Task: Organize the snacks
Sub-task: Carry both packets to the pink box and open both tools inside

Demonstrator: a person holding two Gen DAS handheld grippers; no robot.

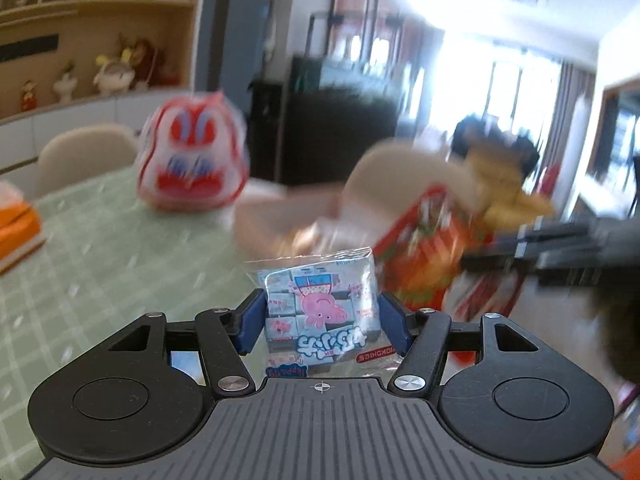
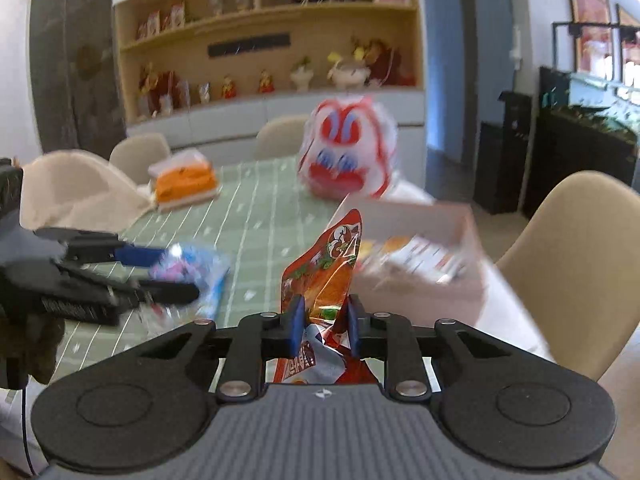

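Observation:
My left gripper (image 1: 320,318) is shut on a clear pack of small blue-and-white candy boxes with a pink pig (image 1: 320,304), held above the green table. The same pack shows blurred in the right wrist view (image 2: 192,272), in the left gripper (image 2: 160,276). My right gripper (image 2: 323,320) is shut on a crumpled red and orange snack bag (image 2: 328,264), held upright in the air. That bag (image 1: 424,236) and the right gripper (image 1: 476,260) show blurred at the right of the left wrist view. A cardboard box (image 2: 440,292) holding snack packs lies beyond the red bag.
A green checked tablecloth (image 2: 256,208) covers the table. A round red-and-white lion-face toy (image 2: 348,152) stands at the far side. An orange tissue box (image 2: 184,180) sits far left. Beige chairs (image 2: 568,256) ring the table; shelves with figurines stand behind.

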